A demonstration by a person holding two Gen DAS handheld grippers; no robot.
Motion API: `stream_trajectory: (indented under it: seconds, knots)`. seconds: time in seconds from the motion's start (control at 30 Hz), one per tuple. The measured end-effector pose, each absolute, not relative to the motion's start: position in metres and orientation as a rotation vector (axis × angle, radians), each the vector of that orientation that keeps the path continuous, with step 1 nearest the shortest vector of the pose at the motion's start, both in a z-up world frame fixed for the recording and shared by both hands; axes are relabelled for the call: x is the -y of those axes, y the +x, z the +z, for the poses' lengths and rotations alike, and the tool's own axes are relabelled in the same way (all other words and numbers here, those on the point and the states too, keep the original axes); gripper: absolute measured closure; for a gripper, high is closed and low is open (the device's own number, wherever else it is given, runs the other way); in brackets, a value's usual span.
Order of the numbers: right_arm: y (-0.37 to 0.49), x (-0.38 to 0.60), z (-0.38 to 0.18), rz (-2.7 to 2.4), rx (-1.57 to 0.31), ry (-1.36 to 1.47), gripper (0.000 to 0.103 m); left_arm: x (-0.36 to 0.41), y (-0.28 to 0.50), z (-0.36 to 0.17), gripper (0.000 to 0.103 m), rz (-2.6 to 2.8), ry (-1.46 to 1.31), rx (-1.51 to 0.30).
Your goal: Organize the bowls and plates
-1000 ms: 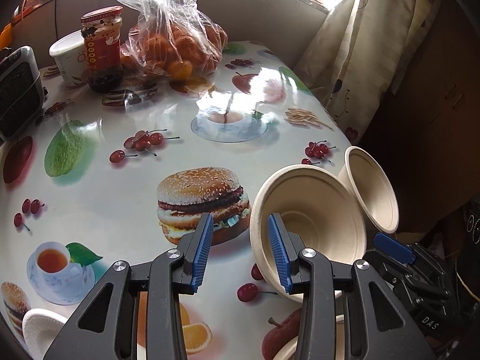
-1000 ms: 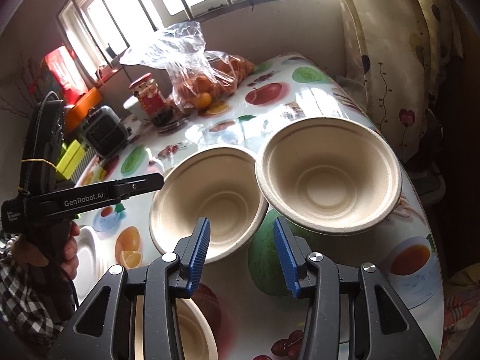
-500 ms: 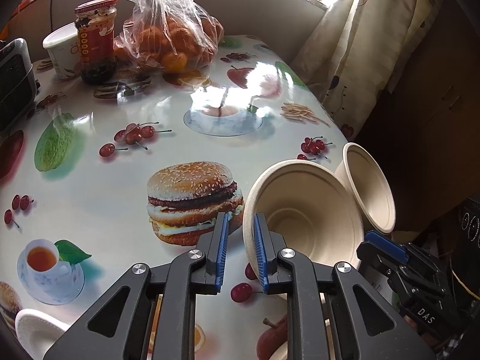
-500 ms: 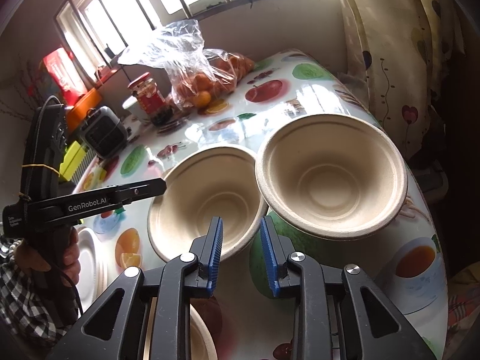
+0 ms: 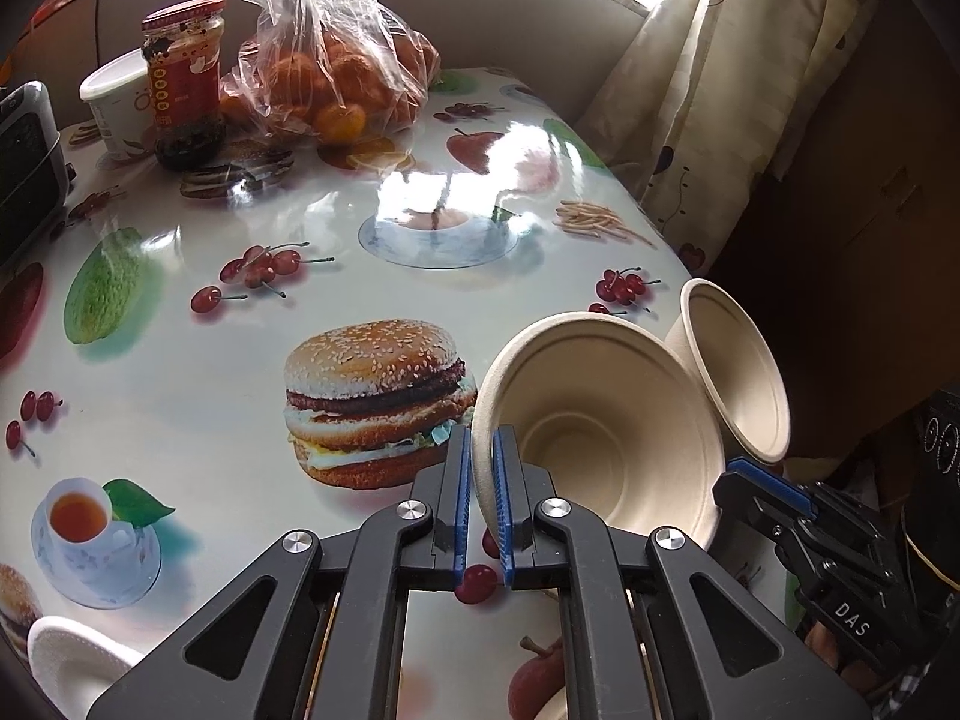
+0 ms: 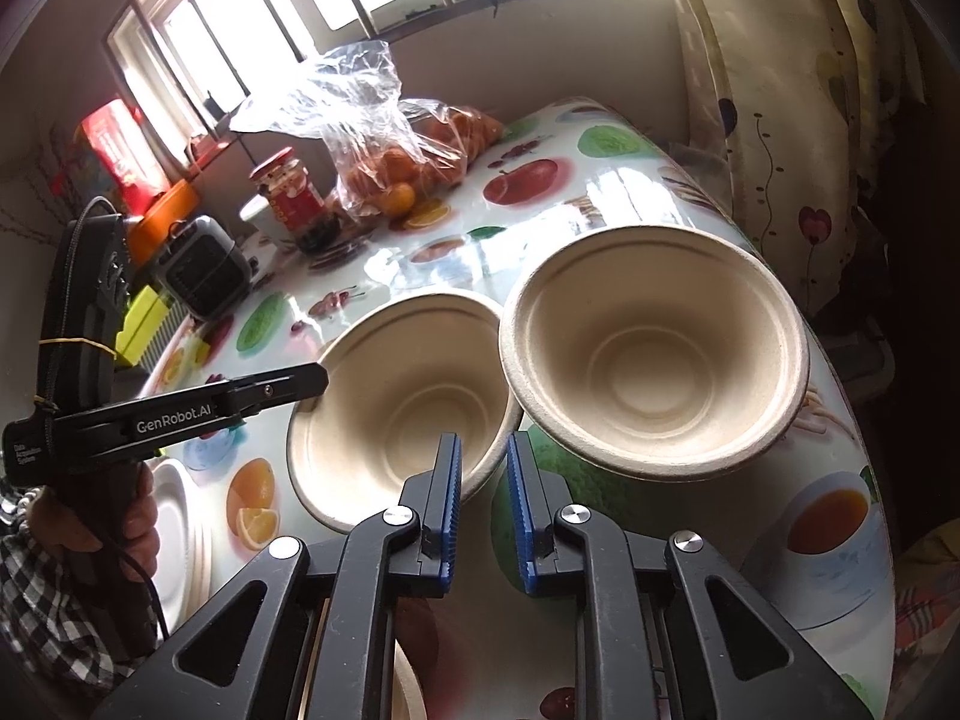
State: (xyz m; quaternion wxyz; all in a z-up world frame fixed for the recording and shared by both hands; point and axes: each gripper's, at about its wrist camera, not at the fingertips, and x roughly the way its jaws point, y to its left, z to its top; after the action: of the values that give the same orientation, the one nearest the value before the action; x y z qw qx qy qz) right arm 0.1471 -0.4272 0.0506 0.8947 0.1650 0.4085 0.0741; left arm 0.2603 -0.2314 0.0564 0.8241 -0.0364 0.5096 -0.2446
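— What has the left tool (image 5: 480, 498) got?
— Its jaws have just been closing, and now it's clenched on the near rim of a paper bowl (image 5: 600, 420), one pad inside and one outside.
— And the right tool (image 6: 485, 510)?
— It has just been closing too. Only a narrow slit is left, and I can't see a rim in it. On the table (image 5: 180, 372), that bowl sits just ahead to its left and the second bowl (image 6: 654, 348) ahead to its right.
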Motion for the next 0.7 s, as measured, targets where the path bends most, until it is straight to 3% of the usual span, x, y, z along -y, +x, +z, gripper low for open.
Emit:
stream_trajectory:
  seconds: [0.7]
  knots:
    - [0.148,0.415,0.053,0.186,-0.841,0.345,0.087,0.214,0.251,0.063,0.095,-0.489,-0.098,-1.072]
